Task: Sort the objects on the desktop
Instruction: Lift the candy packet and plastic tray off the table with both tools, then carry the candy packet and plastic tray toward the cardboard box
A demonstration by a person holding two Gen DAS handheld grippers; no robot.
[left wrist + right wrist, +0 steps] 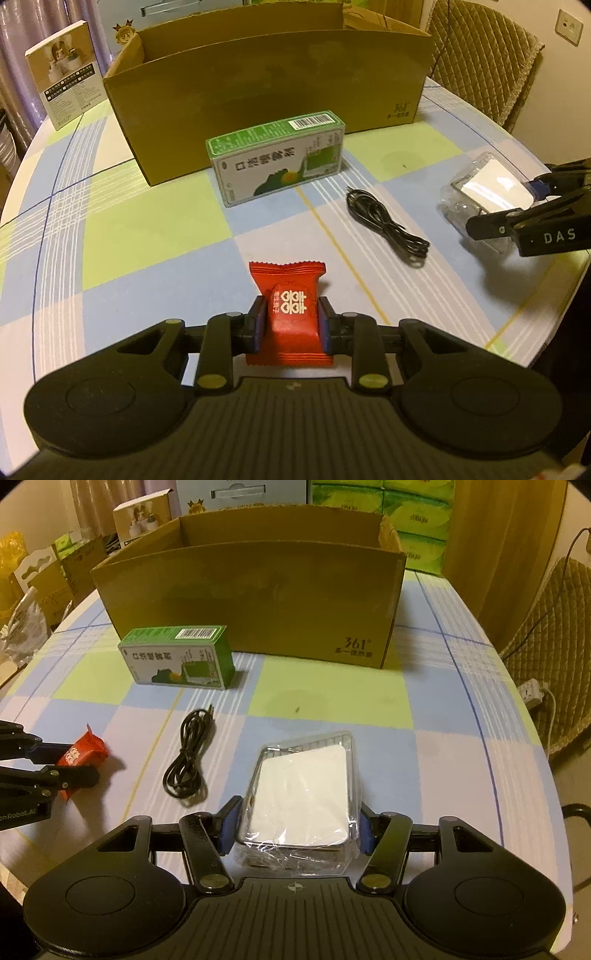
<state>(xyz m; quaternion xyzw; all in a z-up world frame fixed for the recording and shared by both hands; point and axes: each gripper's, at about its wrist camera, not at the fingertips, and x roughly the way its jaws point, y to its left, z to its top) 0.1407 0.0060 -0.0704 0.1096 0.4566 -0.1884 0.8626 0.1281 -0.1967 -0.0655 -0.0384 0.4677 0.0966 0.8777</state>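
candy [290, 314] crinkly red, left-held | packet [301, 801] glossy plastic-wrapped, right-held

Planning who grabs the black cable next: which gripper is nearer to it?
Roughly even, perhaps the left. The black cable lies between them: the left gripper, shut on the red candy packet, is to its left; the right gripper, shut on the clear-wrapped white box, to its right.

The carton [277, 158] stands before the cardboard box [269, 96]; the cable [388, 225] lies right of the carton on the surface [147, 229].
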